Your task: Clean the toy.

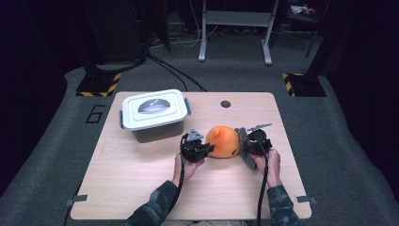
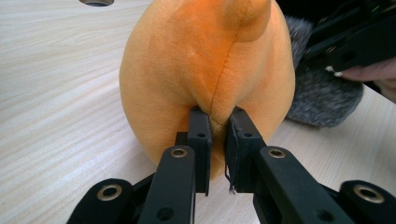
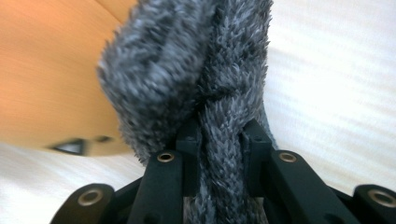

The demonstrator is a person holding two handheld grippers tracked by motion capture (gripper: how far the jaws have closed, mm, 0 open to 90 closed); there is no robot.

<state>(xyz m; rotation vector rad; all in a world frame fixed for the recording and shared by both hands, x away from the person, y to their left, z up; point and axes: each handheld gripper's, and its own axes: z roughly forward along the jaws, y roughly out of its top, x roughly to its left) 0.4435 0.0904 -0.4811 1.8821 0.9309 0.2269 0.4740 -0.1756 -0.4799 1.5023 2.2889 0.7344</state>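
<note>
A: Plush first: where does the round orange plush toy [image 1: 223, 141] sit?

B: On the pale wooden bench [image 1: 141, 183], right of centre, between both claws. Its long axis runs across, left to right.

A: Left claw [image 1: 207, 149]?

B: Pressed together on a fold of orange fabric along the seam, at the toy's left end.

A: Right claw [image 1: 245, 147]?

B: Pinching the toy's grey fuzzy part [image 3: 205, 84] at the right end.

A: And the white lidded plastic box [image 1: 153, 113]?

B: Behind and left, nearer the left hand; I judge the toy goes that way.
</note>
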